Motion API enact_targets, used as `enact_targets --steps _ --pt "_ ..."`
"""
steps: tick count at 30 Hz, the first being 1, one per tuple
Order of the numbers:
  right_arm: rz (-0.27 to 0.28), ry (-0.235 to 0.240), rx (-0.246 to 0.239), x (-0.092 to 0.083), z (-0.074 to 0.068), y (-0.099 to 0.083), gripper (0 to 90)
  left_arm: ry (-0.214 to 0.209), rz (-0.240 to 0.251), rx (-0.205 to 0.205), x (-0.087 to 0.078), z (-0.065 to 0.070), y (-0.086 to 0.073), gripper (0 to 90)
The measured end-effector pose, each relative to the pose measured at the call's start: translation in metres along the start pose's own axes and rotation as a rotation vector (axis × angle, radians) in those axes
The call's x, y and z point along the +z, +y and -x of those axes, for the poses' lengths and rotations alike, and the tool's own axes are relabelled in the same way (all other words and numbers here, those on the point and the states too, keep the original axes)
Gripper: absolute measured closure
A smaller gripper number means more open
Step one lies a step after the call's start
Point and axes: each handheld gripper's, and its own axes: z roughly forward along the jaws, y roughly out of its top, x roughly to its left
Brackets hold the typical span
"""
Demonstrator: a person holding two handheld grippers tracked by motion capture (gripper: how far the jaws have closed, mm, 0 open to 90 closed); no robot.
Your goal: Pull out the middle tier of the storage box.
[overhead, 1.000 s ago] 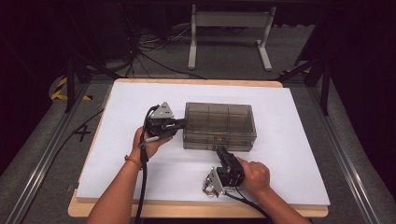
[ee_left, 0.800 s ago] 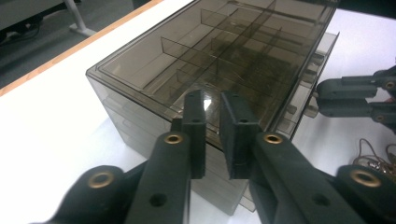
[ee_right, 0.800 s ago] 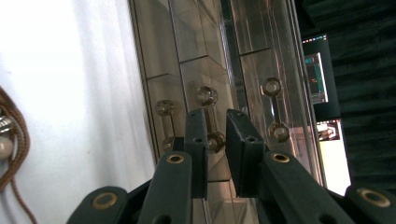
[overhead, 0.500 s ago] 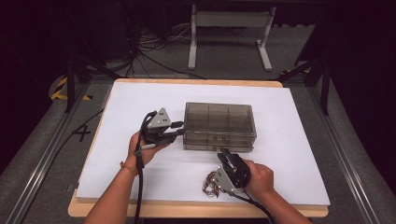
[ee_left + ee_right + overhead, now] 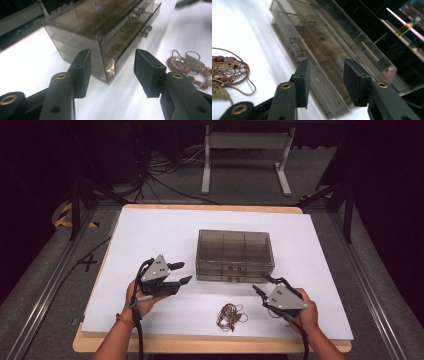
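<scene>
One necklace (image 5: 230,315) lay between the left gripper (image 5: 181,273) and right gripper (image 5: 261,285), both gaping empty before one drawer box (image 5: 234,255).

A smoky translucent plastic drawer box (image 5: 235,255) stands mid-way on the white worktop (image 5: 150,232), blocking the middle. A tangled brown-cord beaded necklace (image 5: 230,315) lies near the front edge. Bare worktop stretches left, right and behind the box.
</scene>
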Motion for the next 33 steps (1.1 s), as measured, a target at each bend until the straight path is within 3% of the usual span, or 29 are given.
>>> enact_targets --steps 2,3,4,5,8,12,22,33 --pt "0.025 -0.009 0.078 -0.009 0.014 -0.008 56.3 -0.001 0.0 -0.009 0.002 0.0 -0.003 46.9" --pt "0.025 -0.009 0.078 -0.009 0.014 -0.008 56.3 -0.001 0.0 -0.009 0.002 0.0 -0.003 45.9" --pt "0.036 0.0 0.115 -0.013 0.021 -0.011 55.3 -0.01 0.01 -0.024 0.003 0.0 -0.005 45.9" --pt "0.034 -0.013 0.193 -0.019 0.034 -0.021 54.4 -0.013 0.016 -0.026 0.005 0.001 -0.007 44.6" --pt "0.031 0.015 0.278 -0.02 0.047 -0.035 53.0 -0.016 0.003 -0.031 0.009 0.001 -0.01 43.0" --pt "-0.01 0.029 0.276 -0.016 0.05 -0.046 51.5 -0.041 -0.043 -0.024 0.02 0.003 -0.013 42.1" --pt "-0.078 0.175 0.259 0.003 0.038 -0.052 55.3 -0.065 -0.066 -0.016 0.035 0.008 -0.015 40.7" --pt "-0.097 0.232 0.292 0.009 0.039 -0.054 63.5 -0.104 -0.083 -0.042 0.044 0.008 -0.014 45.6"
